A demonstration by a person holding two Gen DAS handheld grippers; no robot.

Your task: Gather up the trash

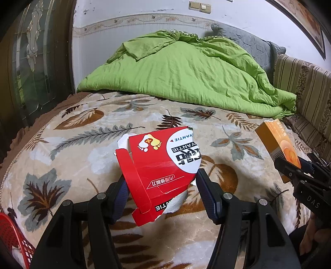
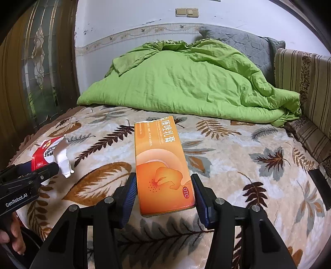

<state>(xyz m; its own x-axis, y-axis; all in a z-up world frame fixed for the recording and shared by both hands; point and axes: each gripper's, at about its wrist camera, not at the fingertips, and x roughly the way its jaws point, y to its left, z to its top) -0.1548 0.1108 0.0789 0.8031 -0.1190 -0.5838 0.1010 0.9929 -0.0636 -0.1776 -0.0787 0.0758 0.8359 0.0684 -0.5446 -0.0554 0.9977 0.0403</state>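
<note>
1. Leaf-patterned fleece blanket (image 1: 68,149) covers the bed, with a crumpled green quilt (image 1: 186,70) heaped at 12 o'clock against the white wall (image 1: 132,12) and a grey pillow (image 1: 248,39) behind it.
2. At 9 o'clock in both views stands a dark wooden door with patterned glass (image 1: 33,62); at 3 o'clock a striped cushion (image 1: 306,87) runs along the bed's edge.
3. Left hand-held gripper (image 1: 160,184) is closed on a torn red carton (image 1: 159,165), a flattened box with a foot symbol and a white label, held up above the blanket; both blue pads (image 1: 119,198) press its sides.
4. From the right wrist view that same red carton (image 2: 46,153) appears at 9 o'clock, with white torn card hanging from it.
5. Right hand-held gripper (image 2: 164,192) clamps an orange ointment box (image 2: 163,165) marked OTC, its long side pointing to 12 o'clock, lifted over the blanket.
6. In the left wrist view the orange box (image 1: 277,142) sits at 3 o'clock, well apart from the red carton.
7. A red mesh basket (image 1: 12,238) shows at 8 o'clock of the left wrist view, beside the bed's edge.
8. A person's hand (image 2: 12,235) grips the left tool's handle at 8 o'clock in the right wrist view.
</note>
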